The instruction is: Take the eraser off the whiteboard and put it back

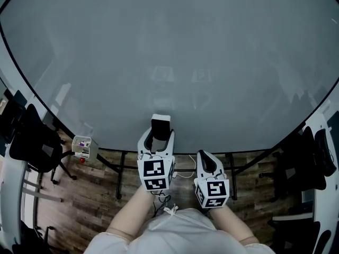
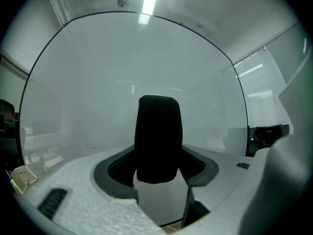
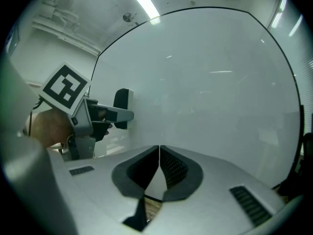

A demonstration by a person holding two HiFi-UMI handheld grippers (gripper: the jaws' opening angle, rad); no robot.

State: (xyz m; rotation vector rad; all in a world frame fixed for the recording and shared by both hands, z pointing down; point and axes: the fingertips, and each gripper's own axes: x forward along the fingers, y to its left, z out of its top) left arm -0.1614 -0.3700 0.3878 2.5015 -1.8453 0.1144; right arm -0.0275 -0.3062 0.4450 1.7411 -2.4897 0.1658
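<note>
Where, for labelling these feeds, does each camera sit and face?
Head view: person's head, looking down at the pale whiteboard; forearms, left gripper, right gripper show.
Left gripper view: on that gripper, facing the board; jaws clamp the black-felt block eraser.
Right gripper view: on that gripper, facing the board; jaws shut, empty.
Shared: head and right gripper views show the left gripper holding the eraser.

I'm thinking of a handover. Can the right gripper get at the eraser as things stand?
Probably not yet. The eraser is clamped in the left gripper, whose jaws cover its sides, and the right gripper is shut. Nothing stands between the two grippers, though.
</note>
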